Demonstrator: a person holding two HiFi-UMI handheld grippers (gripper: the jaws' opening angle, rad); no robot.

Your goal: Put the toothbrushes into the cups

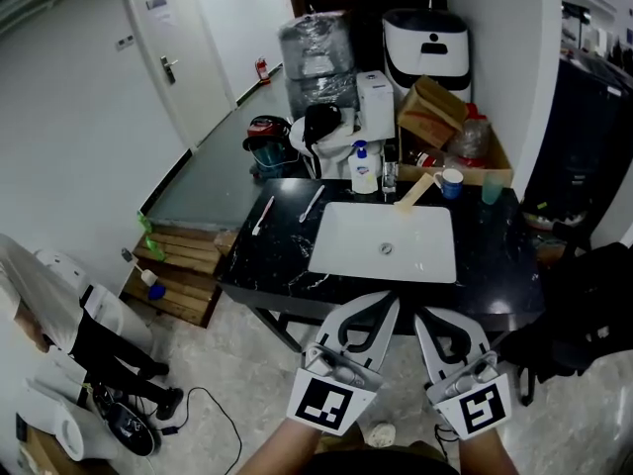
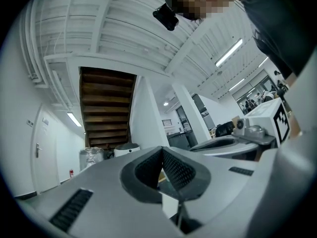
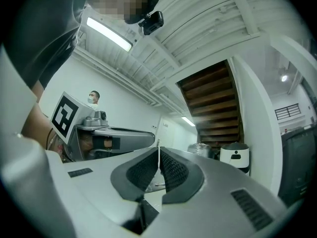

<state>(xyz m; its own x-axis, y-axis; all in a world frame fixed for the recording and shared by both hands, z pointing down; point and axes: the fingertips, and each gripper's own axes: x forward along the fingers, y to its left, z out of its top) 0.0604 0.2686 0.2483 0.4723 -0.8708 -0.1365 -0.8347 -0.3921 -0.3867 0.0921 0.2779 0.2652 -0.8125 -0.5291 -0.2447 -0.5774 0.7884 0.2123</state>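
Left grey two-jaw gripper (image 1: 386, 303) jaws together, empty; right grey two-jaw gripper (image 1: 425, 317) likewise; white slender toothbrushes (image 1: 262, 216) on black marbled counter (image 1: 495, 265)

A black marble desk (image 1: 495, 265) carried a white sink (image 1: 341, 237) set into its top. A soap bottle (image 1: 364, 169) stood just behind the sink, and an open cardboard box (image 1: 432, 114) sat tilted at the desk's far right. Beyond the desk stood a plastic-wrapped dispenser (image 1: 316, 62) and a white bin (image 1: 426, 47). A wooden pallet (image 1: 183, 270) lay on the floor left of the desk. A closed white door (image 1: 183, 47) stood in the left wall.
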